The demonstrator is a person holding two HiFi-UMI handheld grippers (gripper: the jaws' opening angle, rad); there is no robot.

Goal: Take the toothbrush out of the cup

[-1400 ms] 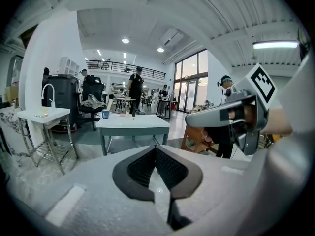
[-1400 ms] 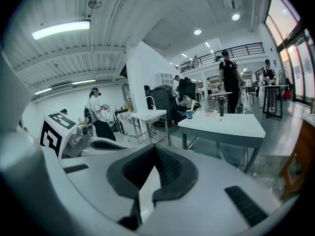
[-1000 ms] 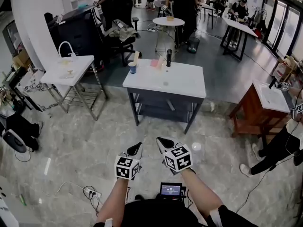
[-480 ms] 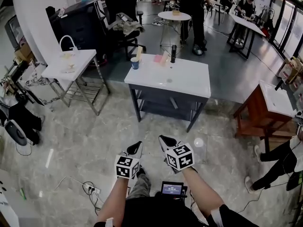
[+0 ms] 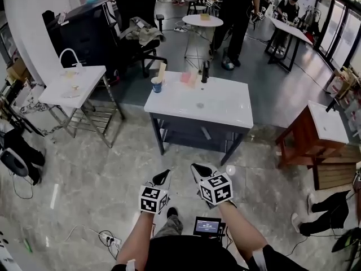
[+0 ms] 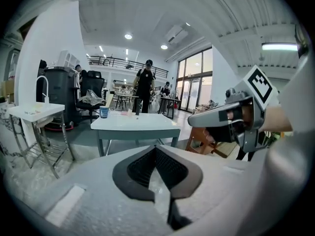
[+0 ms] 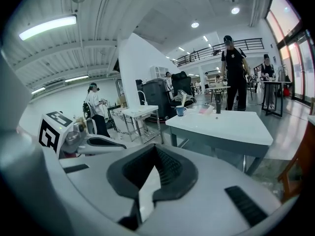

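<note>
A blue cup (image 5: 157, 84) stands at the far left corner of the white table (image 5: 225, 103), with a pale toothbrush (image 5: 162, 70) leaning upright out of it. Both grippers hang side by side over the marble floor, well short of the table's near edge. My left gripper (image 5: 163, 175) is shut and empty. My right gripper (image 5: 197, 169) is shut and empty too. In the left gripper view the cup (image 6: 104, 112) and toothbrush (image 6: 109, 100) sit far ahead beyond the jaws; the right gripper view shows the cup (image 7: 180, 110) at a distance as well.
A black bottle (image 5: 205, 71) and a pink item (image 5: 186, 77) share the table's far edge. A white sink stand (image 5: 70, 86) is at the left, a brown cabinet (image 5: 316, 131) at the right. Cables and a power strip (image 5: 110, 230) lie on the floor; people stand behind.
The table has drawn nearer as both grippers travelled forward together, still shut. A person behind the table has walked to the right.
</note>
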